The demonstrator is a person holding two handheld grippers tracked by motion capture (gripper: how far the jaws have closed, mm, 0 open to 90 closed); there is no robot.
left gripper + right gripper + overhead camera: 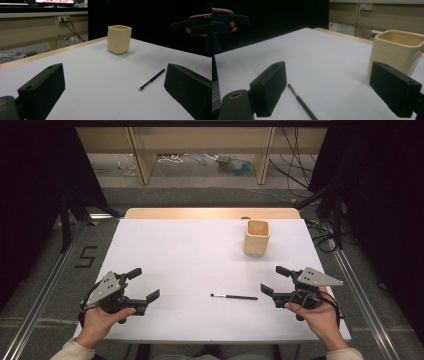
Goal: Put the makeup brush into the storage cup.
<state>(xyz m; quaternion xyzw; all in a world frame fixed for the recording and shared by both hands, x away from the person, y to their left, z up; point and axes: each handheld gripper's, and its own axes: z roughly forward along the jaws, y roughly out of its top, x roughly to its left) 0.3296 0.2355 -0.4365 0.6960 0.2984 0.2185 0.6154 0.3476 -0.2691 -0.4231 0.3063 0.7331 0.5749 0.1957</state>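
A thin black brush (pixel 233 296) lies flat on the white table (pixel 190 255), near the front and a little right of centre. A cream square cup (pixel 257 237) stands upright at the back right. My left gripper (pixel 143 282) rests at the front left, jaws wide open and empty, pointing toward the brush (pixel 152 79) and the cup (pixel 119 39). My right gripper (pixel 273 279) sits at the front right, just right of the brush tip, open with nothing between its jaws. In the right gripper view the brush (pixel 301 101) lies just beyond the left jaw and the cup (pixel 397 51) stands at right.
Beyond the table's far wooden edge (pixel 210 213) a shelf unit (pixel 200 150) stands on the floor with cables and small items. Black stands flank both sides. A "5" mark (pixel 86 256) sits on the floor at left.
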